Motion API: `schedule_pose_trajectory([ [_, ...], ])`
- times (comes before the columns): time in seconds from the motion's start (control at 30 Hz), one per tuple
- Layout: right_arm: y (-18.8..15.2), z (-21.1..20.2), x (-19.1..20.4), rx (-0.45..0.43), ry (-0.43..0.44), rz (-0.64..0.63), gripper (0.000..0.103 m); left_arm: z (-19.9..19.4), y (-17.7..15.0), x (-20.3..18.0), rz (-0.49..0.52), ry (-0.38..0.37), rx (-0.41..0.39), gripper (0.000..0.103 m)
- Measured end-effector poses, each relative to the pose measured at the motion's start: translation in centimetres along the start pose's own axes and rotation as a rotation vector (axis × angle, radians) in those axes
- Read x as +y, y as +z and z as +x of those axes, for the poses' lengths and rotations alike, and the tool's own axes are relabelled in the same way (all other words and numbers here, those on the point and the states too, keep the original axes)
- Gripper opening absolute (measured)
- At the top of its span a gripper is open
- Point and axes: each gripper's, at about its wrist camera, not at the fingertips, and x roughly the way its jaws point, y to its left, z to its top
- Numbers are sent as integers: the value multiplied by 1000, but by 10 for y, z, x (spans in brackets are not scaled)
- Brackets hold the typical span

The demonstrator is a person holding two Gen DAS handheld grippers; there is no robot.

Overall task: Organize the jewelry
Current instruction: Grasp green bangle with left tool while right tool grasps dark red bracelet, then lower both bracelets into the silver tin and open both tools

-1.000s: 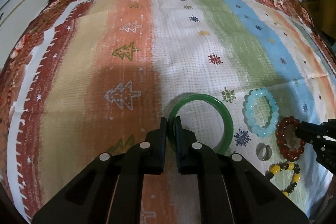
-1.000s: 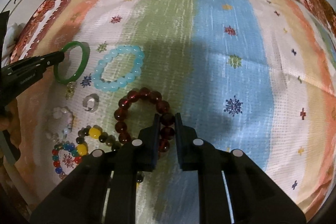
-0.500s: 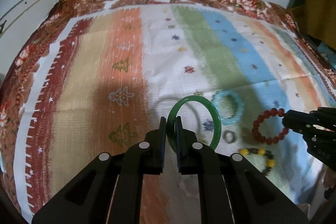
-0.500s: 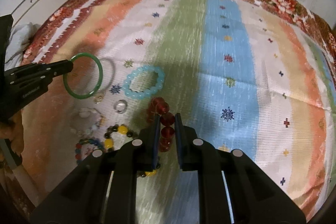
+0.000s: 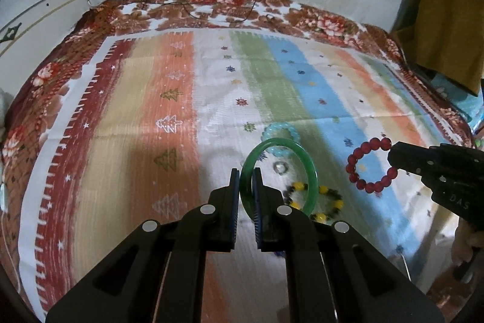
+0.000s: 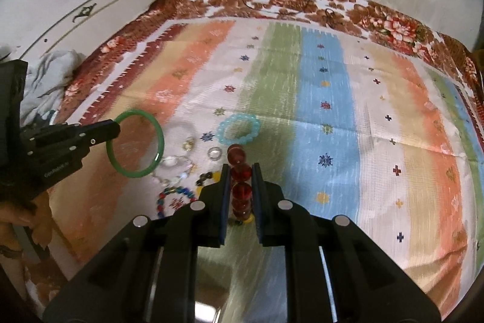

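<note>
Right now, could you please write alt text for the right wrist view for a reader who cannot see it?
The right claw grips a red bead bracelet edge-on above a striped cloth. At left, the left claw holds a green bangle. A blue bead bracelet, a ring and other bead bracelets lie on the cloth between them.

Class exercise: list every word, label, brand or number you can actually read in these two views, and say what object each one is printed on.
"DAS": pale letters on the side of the right gripper, seen from the left wrist view; it may be part of a longer word.
A pale printed word on the side of the left gripper, seen from the right wrist view: too blurred to read reliably.
Nothing readable on the striped cloth, which carries only patterns.
</note>
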Motion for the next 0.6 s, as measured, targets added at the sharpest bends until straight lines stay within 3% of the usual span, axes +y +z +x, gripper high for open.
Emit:
schedule_pose_trajectory([
  [0.6, -62, -73, 32, -102, 99, -29, 15, -73, -77, -21, 22, -68, -49, 8],
])
